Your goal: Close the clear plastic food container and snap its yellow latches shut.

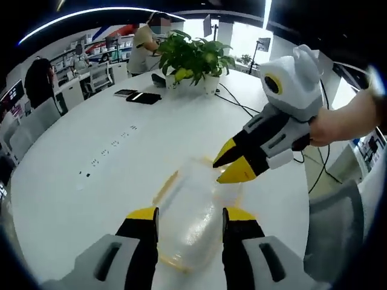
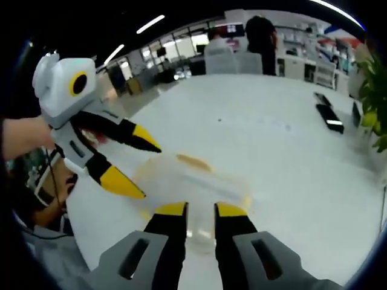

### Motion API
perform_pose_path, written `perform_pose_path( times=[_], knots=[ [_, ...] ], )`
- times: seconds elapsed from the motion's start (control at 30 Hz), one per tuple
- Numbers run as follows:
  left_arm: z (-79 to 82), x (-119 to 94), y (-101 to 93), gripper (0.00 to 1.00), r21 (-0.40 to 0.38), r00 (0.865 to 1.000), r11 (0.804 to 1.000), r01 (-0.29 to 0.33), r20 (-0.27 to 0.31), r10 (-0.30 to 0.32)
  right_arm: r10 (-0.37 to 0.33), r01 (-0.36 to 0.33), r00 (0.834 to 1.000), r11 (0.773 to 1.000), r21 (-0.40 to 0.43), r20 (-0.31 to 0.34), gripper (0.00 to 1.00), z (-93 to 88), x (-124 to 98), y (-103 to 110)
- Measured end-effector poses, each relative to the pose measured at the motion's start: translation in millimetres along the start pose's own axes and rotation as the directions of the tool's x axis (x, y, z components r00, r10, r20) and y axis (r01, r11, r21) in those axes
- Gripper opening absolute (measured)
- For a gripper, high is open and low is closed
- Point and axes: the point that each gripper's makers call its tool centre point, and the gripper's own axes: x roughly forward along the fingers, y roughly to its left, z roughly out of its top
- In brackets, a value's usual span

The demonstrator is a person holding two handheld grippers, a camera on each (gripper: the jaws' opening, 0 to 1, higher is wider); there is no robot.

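Observation:
A clear plastic food container [image 1: 188, 208] with a yellow rim lies on the white round table [image 1: 91, 151]. My left gripper [image 1: 190, 215] is open, its yellow-tipped jaws wide apart on either side of the container's near end. A hand holds my right gripper [image 1: 217, 171] in from the right, its tips at the container's far right edge with only a narrow gap between them. In the right gripper view, the container [image 2: 193, 178] lies just beyond my right gripper [image 2: 201, 210], and the left gripper [image 2: 150, 171] stands open at its left side. A yellow latch [image 2: 193, 161] shows on the far side.
A potted plant [image 1: 193, 57] stands at the far side of the table, with dark flat devices [image 1: 144, 96] and cables [image 1: 237, 104] near it. A grey chair [image 1: 338, 223] stands at the right edge. People sit at desks behind [image 1: 145, 42].

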Motion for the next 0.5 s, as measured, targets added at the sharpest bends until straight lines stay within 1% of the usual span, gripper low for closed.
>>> perform_pose_path(
  times=[0.07, 0.1, 0.17, 0.2, 0.23, 0.33, 0.5],
  knots=[
    [2.2, 2.0, -2.5, 0.33, 0.027, 1.000, 0.999, 0.029, -0.001, -0.029, 0.009, -0.009, 1.000, 1.000, -0.015, -0.011, 0.14, -1.5, 0.9, 1.9],
    [1.8, 3.1, -2.2, 0.32, 0.032, 0.999, 0.999, 0.031, -0.012, -0.031, 0.017, -0.017, 1.000, 1.000, -0.021, -0.017, 0.13, -2.2, 1.5, 2.8],
    [1.7, 5.4, -4.5, 0.32, 0.063, 0.998, 0.996, 0.061, -0.029, -0.059, 0.028, -0.029, 0.999, 0.999, -0.038, -0.029, 0.13, -4.1, 2.7, 5.1],
    [2.2, 6.9, -2.8, 0.32, 0.070, 0.998, 0.996, 0.057, -0.037, -0.054, 0.029, -0.030, 0.999, 0.999, -0.042, -0.032, 0.13, -4.6, 3.4, 5.1],
    [2.5, 7.8, -3.1, 0.32, 0.084, 0.997, 0.994, 0.065, -0.044, -0.062, 0.033, -0.035, 0.999, 0.998, -0.049, -0.037, 0.13, -5.3, 3.9, 5.8],
    [4.7, 11.3, -2.0, 0.32, 0.090, 0.996, 0.993, 0.079, -0.054, -0.074, 0.049, -0.052, 0.998, 0.997, -0.062, -0.050, 0.12, -6.8, 6.2, 7.9],
    [5.2, 17.7, -3.7, 0.31, 0.119, 0.993, 0.988, 0.099, -0.080, -0.090, 0.063, -0.069, 0.996, 0.993, -0.094, -0.065, 0.11, -4.7, 14.2, 3.0]
  ],
)
